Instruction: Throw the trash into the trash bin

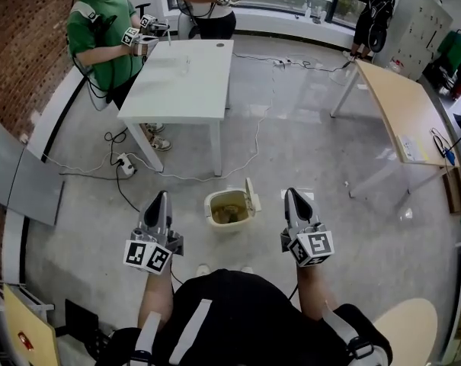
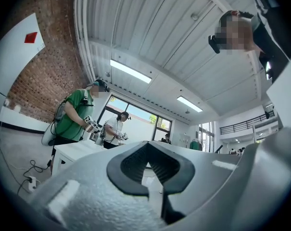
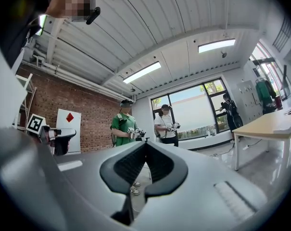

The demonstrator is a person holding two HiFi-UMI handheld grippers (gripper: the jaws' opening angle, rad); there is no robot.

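A small cream trash bin [image 1: 212, 203] stands on the grey floor just ahead of me, its flip lid [image 1: 252, 195] tipped open to the right. Brownish trash [image 1: 230, 214] lies inside it. My left gripper [image 1: 160, 197] hangs left of the bin and my right gripper [image 1: 291, 194] right of it, both held above the floor and pointing forward. Neither touches the bin. In the left gripper view the left gripper [image 2: 146, 146] has its jaws together with nothing between them. The right gripper [image 3: 146, 146] looks the same in the right gripper view: shut and empty.
A white table [image 1: 180, 75] stands ahead, with a person in green [image 1: 100, 36] and a person in white [image 1: 211, 6] beside it. A wooden table [image 1: 401, 105] is at right. A power strip with cables [image 1: 126, 165] lies on the floor left of the bin.
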